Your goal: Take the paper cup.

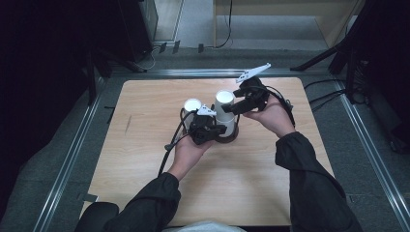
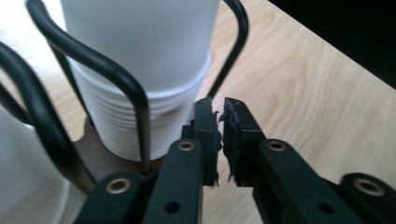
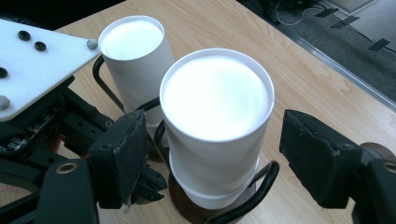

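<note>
White paper cups (image 3: 215,121) sit nested as a stack in a black wire holder (image 2: 133,93) at mid-surface (image 1: 145,159), with a second stack (image 3: 135,56) just behind. The right hand-held gripper (image 3: 210,154) is spread wide around the top cup, and the left hand-held gripper (image 2: 220,135) is almost pressed together, apparently on nothing. A hard squeeze could crush the thin wall, or lift several cups at once (they look tightly nested), since nothing visibly pins the holder.

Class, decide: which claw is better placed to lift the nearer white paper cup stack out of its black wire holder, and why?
Right. The right claw is open with its jaws either side of the nearer white paper cup stack. The left claw is nearly shut, low beside the black wire holder.
</note>
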